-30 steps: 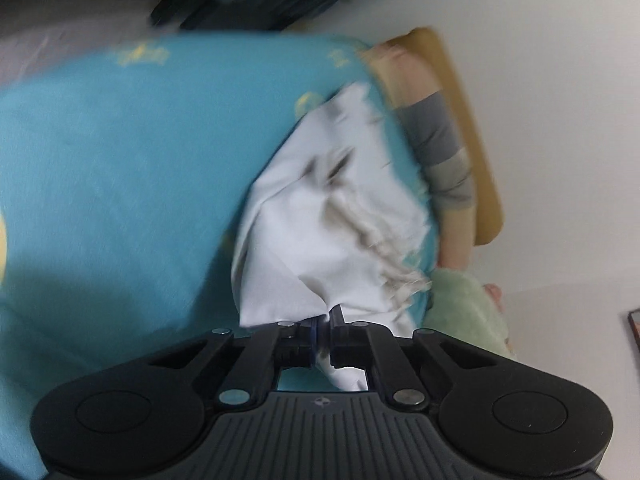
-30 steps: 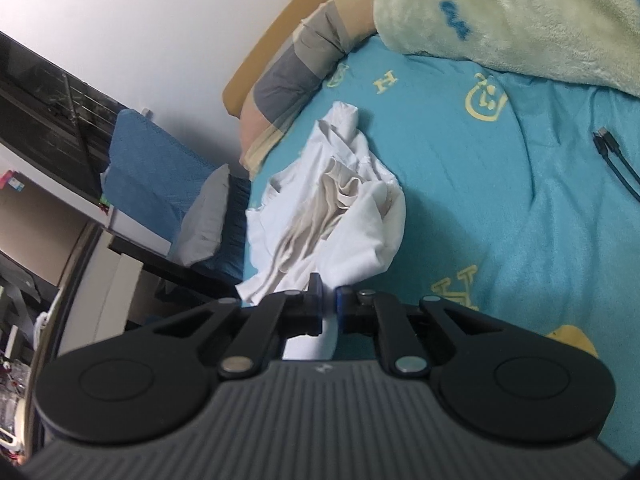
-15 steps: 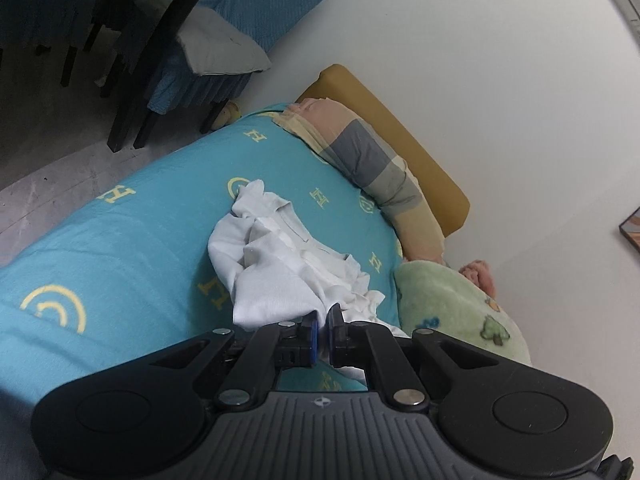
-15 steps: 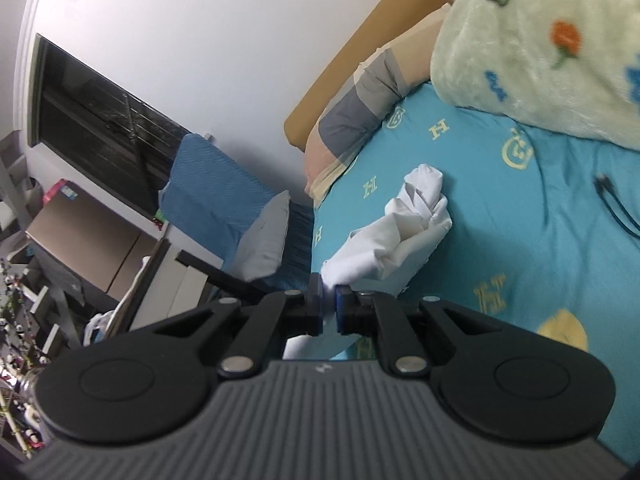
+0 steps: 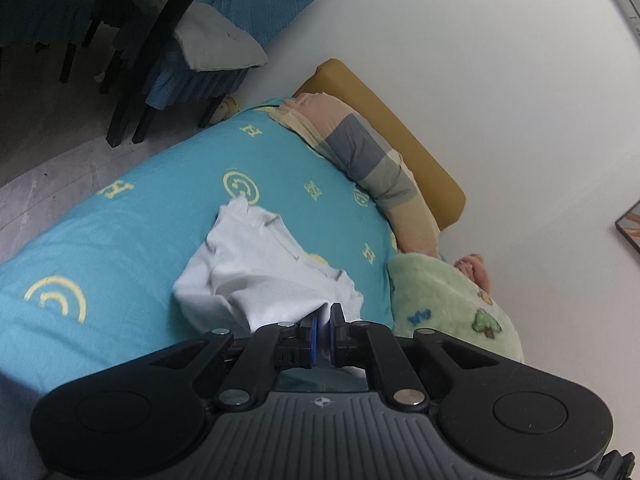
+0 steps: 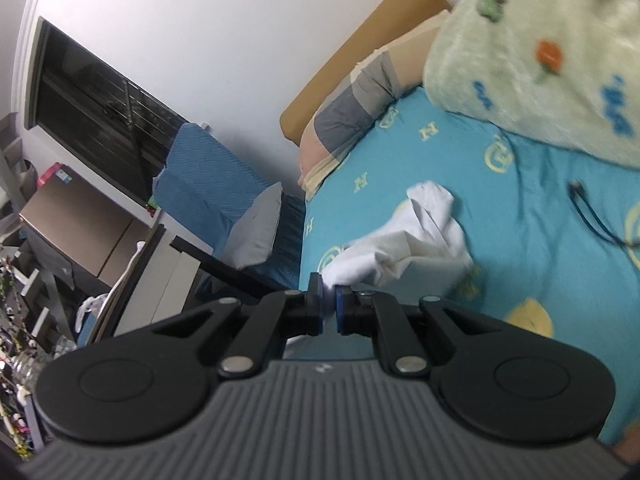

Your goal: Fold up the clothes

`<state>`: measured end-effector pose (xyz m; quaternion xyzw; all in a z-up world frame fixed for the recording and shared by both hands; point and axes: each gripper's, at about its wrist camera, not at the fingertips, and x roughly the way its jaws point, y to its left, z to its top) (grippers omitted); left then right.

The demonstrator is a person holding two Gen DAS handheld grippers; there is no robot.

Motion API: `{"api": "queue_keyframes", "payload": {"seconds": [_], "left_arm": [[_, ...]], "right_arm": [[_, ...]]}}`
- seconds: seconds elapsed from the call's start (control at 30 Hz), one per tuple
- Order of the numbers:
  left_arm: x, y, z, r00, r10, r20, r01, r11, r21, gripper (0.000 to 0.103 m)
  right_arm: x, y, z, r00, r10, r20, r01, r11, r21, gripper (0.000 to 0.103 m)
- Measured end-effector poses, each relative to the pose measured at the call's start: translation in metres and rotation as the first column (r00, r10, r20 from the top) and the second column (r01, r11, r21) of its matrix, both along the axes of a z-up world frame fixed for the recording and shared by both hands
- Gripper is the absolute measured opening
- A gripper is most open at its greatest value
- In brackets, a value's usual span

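A white garment (image 5: pixel 260 268) lies crumpled on the turquoise bedsheet (image 5: pixel 120 248), stretched between both grippers. My left gripper (image 5: pixel 325 334) is shut on one edge of the garment, with cloth pinched between its blue pads. My right gripper (image 6: pixel 329 307) is shut on another edge of the same garment (image 6: pixel 408 240), which trails away over the sheet (image 6: pixel 520 280). The pinched ends are hidden between the jaws.
A striped pillow (image 5: pixel 360 152) and tan headboard (image 5: pixel 400 128) lie along the wall. A green fleece blanket (image 6: pixel 540 52) is heaped to the right. A black cable (image 6: pixel 592 216) lies on the sheet. A blue-covered chair (image 6: pixel 224 196) stands beside the bed.
Both grippers have pulled back and up from the bed, still holding the garment. The cloth now looks smaller and more stretched out between them.
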<state>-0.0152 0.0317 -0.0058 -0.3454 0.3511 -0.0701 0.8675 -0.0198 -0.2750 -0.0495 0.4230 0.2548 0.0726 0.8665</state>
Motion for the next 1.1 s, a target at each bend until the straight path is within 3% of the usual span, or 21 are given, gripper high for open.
{"api": "queue_keyframes", "payload": {"seconds": [0.17, 0.33, 0.47, 0.63, 0.7, 0.73, 0.77, 0.8, 0.83, 0.87, 0.9, 1.0, 1.1], "left_arm": [[0.091, -0.005, -0.021, 0.997, 0.032, -0.073, -0.032, 0.999, 0.003, 0.007], [0.17, -0.012, -0.067, 0.996, 0.022, -0.087, -0.018, 0.998, 0.054, 0.007], [0.208, -0.017, -0.104, 0.997, -0.056, -0.048, 0.059, 0.996, 0.071, 0.008], [0.224, -0.022, -0.134, 0.993, -0.107, -0.045, 0.11, 0.99, 0.088, 0.011], [0.223, -0.022, -0.134, 0.991, -0.127, -0.037, 0.13, 0.986, 0.103, 0.021], [0.223, -0.022, -0.131, 0.989, -0.145, -0.026, 0.147, 0.983, 0.112, 0.037], [0.221, -0.023, -0.127, 0.986, -0.165, -0.01, 0.165, 0.979, 0.122, 0.047], [0.218, -0.024, -0.122, 0.983, -0.185, 0.007, 0.182, 0.974, 0.135, 0.068], [0.214, -0.025, -0.115, 0.979, -0.2, 0.03, 0.193, 0.969, 0.152, 0.083], [0.209, -0.027, -0.109, 0.975, -0.214, 0.054, 0.202, 0.964, 0.17, 0.085], [0.203, -0.029, -0.103, 0.97, -0.231, 0.078, 0.213, 0.958, 0.193, 0.087], [0.187, -0.033, -0.094, 0.957, -0.271, 0.103, 0.236, 0.933, 0.271, 0.093], [0.18, -0.037, -0.098, 0.96, -0.267, 0.081, 0.221, 0.905, 0.363, 0.093]], "right_arm": [[0.09, 0.009, -0.006, 0.998, -0.018, -0.053, 0.015, 0.998, -0.067, 0.01], [0.167, 0.011, -0.048, 0.993, -0.03, -0.118, 0.017, 0.994, -0.105, 0.01], [0.201, 0.006, -0.084, 0.992, -0.027, -0.124, 0.009, 0.99, -0.139, 0.01], [0.219, -0.011, -0.123, 0.986, -0.018, -0.167, 0.009, 0.999, -0.05, 0.011], [0.221, -0.014, -0.128, 0.985, 0.005, -0.172, -0.01, 1.0, -0.028, 0.012], [0.221, -0.014, -0.127, 0.985, 0.016, -0.169, -0.021, 0.999, -0.025, 0.014], [0.22, -0.015, -0.124, 0.986, 0.026, -0.165, -0.03, 0.999, -0.023, 0.018], [0.219, -0.014, -0.12, 0.988, 0.035, -0.152, -0.038, 0.999, -0.022, 0.023], [0.216, -0.012, -0.116, 0.99, 0.044, -0.134, -0.046, 0.999, -0.019, 0.045], [0.213, -0.011, -0.111, 0.992, 0.053, -0.11, -0.055, 0.998, -0.015, 0.075], [0.208, -0.009, -0.106, 0.994, 0.062, -0.084, -0.064, 0.998, -0.016, 0.084], [0.195, -0.004, -0.09, 0.996, 0.085, -0.014, -0.085, 0.995, -0.047, 0.085], [0.187, -0.001, -0.083, 0.995, 0.095, 0.025, -0.09, 0.982, -0.167, 0.085]]}}
